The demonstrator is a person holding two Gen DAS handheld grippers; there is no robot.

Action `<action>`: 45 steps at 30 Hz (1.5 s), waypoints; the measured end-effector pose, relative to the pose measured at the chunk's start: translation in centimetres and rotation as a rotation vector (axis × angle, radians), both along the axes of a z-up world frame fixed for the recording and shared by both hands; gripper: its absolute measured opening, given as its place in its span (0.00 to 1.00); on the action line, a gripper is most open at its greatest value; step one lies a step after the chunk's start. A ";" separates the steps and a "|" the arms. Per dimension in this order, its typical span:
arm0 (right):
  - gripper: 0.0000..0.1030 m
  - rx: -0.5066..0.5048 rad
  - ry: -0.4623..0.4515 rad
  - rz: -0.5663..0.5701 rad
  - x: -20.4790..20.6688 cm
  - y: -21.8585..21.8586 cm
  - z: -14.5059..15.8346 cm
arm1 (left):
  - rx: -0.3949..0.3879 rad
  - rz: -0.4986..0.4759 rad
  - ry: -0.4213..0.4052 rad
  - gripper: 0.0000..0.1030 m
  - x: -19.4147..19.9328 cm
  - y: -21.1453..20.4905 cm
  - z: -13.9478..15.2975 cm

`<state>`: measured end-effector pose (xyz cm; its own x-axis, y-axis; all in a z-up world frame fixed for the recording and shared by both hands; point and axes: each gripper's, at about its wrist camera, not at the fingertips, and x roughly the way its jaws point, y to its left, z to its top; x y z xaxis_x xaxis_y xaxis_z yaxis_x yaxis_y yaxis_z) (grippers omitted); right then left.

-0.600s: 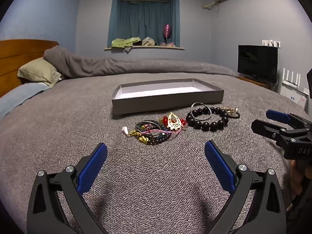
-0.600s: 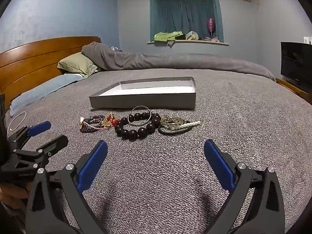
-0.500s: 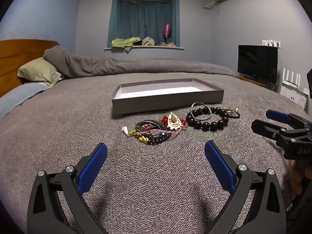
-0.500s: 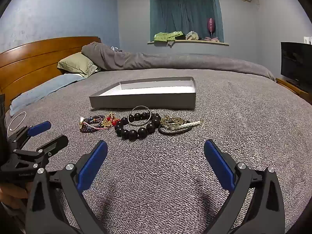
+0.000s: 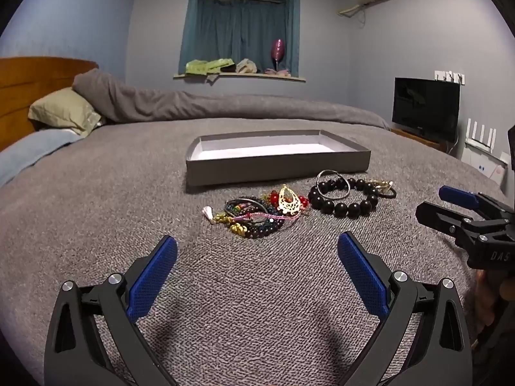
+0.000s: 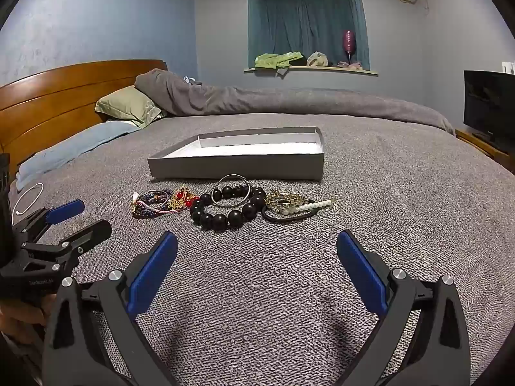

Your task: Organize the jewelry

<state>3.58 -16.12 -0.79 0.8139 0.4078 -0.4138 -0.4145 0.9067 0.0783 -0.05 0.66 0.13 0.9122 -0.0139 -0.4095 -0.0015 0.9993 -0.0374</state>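
Note:
A shallow grey box (image 5: 276, 167) (image 6: 236, 165) with a white inside lies open on the grey bedspread. In front of it lies the jewelry: a tangle of coloured bead bracelets with a gold pendant (image 5: 257, 214) (image 6: 161, 202), a black bead bracelet (image 5: 342, 197) (image 6: 228, 209) with a silver ring (image 6: 231, 194) on it, and a pearl strand with gold chain and black band (image 6: 293, 207). My left gripper (image 5: 257, 251) (image 6: 69, 217) stands open short of the coloured tangle. My right gripper (image 6: 257, 251) (image 5: 450, 204) stands open short of the black beads. Neither holds anything.
The bedspread (image 5: 257, 289) between grippers and jewelry is bare. Pillows (image 6: 128, 106) and a wooden headboard (image 6: 58, 96) lie left, a rolled duvet (image 5: 225, 106) behind the box. A TV (image 5: 426, 107) stands right. A white cable (image 6: 29, 197) lies at the left.

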 end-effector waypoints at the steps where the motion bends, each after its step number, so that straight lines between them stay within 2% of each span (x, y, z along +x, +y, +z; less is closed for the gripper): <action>1: 0.95 0.000 0.000 0.000 0.0 0.0 0.0 | -0.008 -0.001 0.003 0.96 0.0 0.1 0.0; 16: 0.95 0.002 0.001 0.010 -0.1 0.6 -0.2 | -0.030 -0.025 0.018 0.96 0.4 0.3 -0.2; 23: 0.95 0.004 0.018 0.024 0.3 0.7 -0.2 | -0.074 -0.051 0.077 0.96 1.6 1.2 -0.2; 27: 0.95 0.016 0.044 0.043 1.0 0.5 -0.2 | -0.044 -0.079 0.107 0.95 2.8 1.0 0.2; 33: 0.95 0.051 0.103 0.044 2.8 -0.4 -0.2 | -0.022 -0.107 0.099 0.95 4.0 0.6 1.6; 38: 0.94 0.062 0.136 0.020 4.5 -1.2 0.2 | -0.005 -0.171 0.123 0.91 5.7 -0.6 2.3; 41: 0.84 0.028 0.133 0.000 5.6 -1.4 0.8 | 0.006 -0.215 0.139 0.80 7.1 -1.5 2.7; 45: 0.83 0.029 0.147 -0.007 6.1 -1.8 0.6 | 0.016 -0.281 0.160 0.75 9.6 -3.3 3.1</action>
